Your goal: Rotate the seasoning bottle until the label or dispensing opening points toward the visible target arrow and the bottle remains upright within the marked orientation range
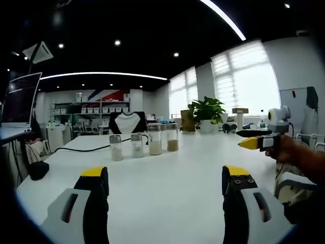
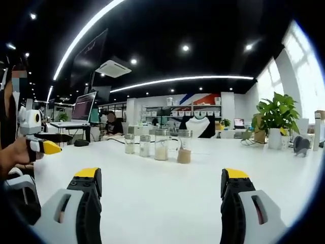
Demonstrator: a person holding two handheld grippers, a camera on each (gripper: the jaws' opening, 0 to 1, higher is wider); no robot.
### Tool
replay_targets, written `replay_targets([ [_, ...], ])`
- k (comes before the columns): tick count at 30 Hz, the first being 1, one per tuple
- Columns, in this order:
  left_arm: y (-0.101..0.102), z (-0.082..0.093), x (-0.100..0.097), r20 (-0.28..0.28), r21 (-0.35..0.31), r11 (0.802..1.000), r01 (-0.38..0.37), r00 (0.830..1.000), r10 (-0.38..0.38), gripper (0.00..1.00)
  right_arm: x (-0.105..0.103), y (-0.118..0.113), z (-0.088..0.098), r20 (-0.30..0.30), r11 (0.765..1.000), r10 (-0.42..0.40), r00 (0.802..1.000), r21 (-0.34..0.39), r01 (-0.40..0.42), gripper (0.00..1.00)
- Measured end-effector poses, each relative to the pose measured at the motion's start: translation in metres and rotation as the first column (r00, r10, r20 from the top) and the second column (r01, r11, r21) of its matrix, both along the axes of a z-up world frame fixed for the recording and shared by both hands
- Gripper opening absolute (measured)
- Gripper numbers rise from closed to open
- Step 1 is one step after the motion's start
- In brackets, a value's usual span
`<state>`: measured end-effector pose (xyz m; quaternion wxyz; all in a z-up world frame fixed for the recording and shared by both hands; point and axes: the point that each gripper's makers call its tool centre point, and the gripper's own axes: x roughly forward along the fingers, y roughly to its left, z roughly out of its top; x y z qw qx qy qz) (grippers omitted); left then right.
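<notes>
Left tongs (image 1: 165,178): apart, nothing between, low in frame over white tabletop (image 1: 167,203).
Right tongs (image 2: 160,180): apart, nothing held.
Seasoning bottles (image 1: 143,144): row of four, upright, mid-frame, well apart from both tongs.
Plant (image 1: 207,111): upper right, behind bottles.

We can read no text, label or number anywhere (the monitor (image 2: 83,108) shows lines of writing, all too blurred).
</notes>
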<state>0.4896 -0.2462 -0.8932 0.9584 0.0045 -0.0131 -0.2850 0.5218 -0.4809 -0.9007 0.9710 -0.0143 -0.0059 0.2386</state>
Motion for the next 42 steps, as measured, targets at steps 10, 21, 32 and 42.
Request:
replay_targets([
  [10,-0.001,0.003,0.008,0.020,0.001,1.000,-0.007,1.000,0.007,0.99,0.016,-0.001,0.001,-0.005,1.000,-0.004,1.000,-0.021,0.004,0.99],
  [21,0.002,-0.012,0.010,-0.004,0.036,0.999,0.003,1.000,-0.003,1.00,0.010,0.004,-0.003,0.022,0.999,-0.010,1.000,-0.035,0.011,0.99],
  [32,0.013,-0.010,0.016,-0.003,0.006,1.000,-0.012,1.000,0.012,1.00,0.008,0.012,-0.004,0.027,0.997,0.014,1.000,-0.080,-0.012,0.99],
  [42,0.008,-0.025,0.038,-0.034,0.033,0.999,0.002,0.999,-0.001,1.00,0.006,0.024,-0.006,0.008,0.997,0.046,0.999,-0.061,-0.046,0.99],
])
